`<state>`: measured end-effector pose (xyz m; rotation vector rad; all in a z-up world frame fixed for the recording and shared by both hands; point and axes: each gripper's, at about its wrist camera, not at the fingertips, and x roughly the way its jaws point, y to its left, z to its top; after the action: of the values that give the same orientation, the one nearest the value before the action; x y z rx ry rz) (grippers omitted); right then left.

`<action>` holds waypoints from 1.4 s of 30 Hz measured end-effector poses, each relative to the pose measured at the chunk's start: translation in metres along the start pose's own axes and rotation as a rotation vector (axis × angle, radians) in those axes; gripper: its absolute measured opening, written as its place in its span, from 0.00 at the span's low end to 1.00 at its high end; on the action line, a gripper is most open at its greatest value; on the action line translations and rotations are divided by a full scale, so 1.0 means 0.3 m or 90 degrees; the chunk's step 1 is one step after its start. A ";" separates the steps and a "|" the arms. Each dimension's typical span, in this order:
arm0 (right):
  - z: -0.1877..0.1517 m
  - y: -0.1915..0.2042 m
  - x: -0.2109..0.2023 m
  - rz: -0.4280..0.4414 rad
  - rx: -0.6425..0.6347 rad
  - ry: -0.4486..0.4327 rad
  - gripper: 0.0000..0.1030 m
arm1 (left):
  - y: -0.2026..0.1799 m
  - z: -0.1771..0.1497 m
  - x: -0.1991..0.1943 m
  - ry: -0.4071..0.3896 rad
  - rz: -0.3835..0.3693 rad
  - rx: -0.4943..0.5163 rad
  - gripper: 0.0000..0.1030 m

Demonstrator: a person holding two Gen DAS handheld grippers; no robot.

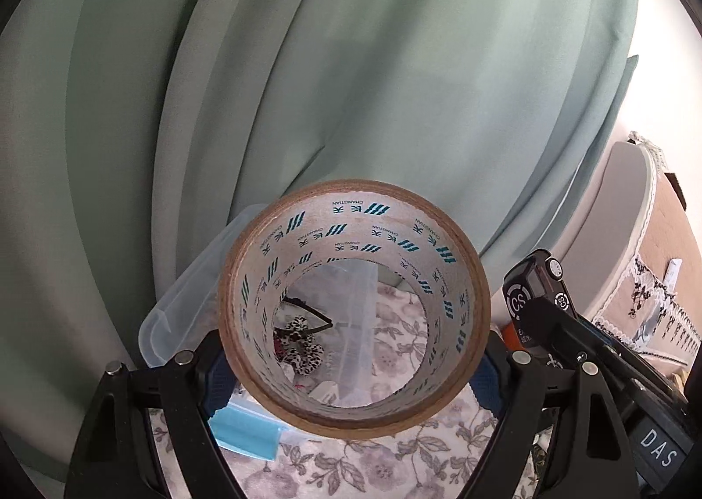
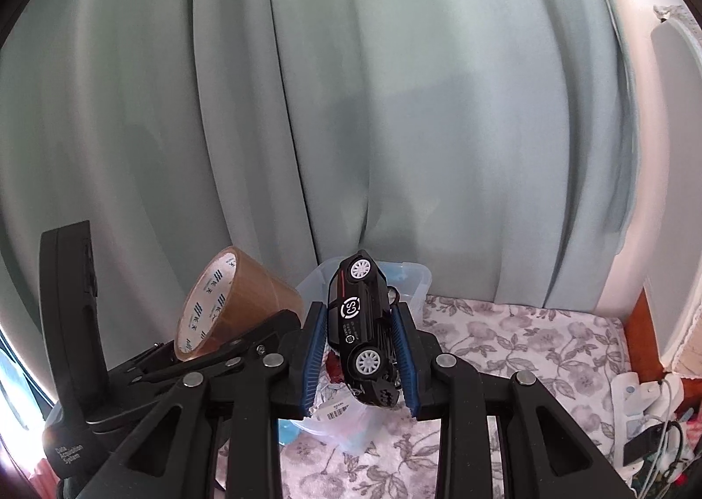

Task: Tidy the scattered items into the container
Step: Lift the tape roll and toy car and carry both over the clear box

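Two tools are raised side by side in front of a pale green curtain (image 2: 395, 82), and each one carries a thing. The left tool (image 1: 353, 360) is spread wide and grasps a roll of brown tape (image 1: 353, 308) from both sides; the blue pads press on its outer wall. The roll lies with its open core facing the left wrist camera, and teal printing runs around the inside of the core. The right tool (image 2: 359, 360) is clenched on a black toy car (image 2: 362, 328), which stands nose-up and tilted between the blue pads, with its two white wheels facing the camera and a round white mark on its side.

A clear plastic container (image 2: 412, 279) stands on the surface (image 2: 504, 336), which is covered with a flowered cloth, close to the curtain and behind the car in the right wrist view. Through the core of the roll the left view shows the container's inside, with a black-and-white spotted hair tie (image 1: 300, 343) and a thin dark item that I cannot identify. The container's lid (image 1: 184, 301) leans to the left of the roll. A blue face mask (image 1: 245, 433) lies on the cloth under the roll. At the right edge of the surface there is a white power strip (image 2: 640, 402) with cables.
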<state>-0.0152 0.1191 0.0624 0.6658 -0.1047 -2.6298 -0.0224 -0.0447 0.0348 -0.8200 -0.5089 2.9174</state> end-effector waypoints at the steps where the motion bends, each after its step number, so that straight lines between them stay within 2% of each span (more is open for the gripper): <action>1: -0.003 0.010 0.018 0.003 -0.001 0.005 0.32 | 0.019 0.002 0.006 0.002 0.007 -0.003 0.84; 14: -0.060 0.019 0.216 0.014 0.010 0.070 0.32 | 0.233 0.010 0.129 0.050 0.070 -0.053 0.84; 42: -0.161 -0.039 0.550 0.065 0.035 0.183 0.32 | 0.328 -0.069 0.336 0.133 0.105 -0.035 0.84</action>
<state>-0.1282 0.0620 -0.0545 1.0218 -0.1227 -2.4133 -0.0958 -0.1160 -0.0644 -1.2137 -0.5293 2.9240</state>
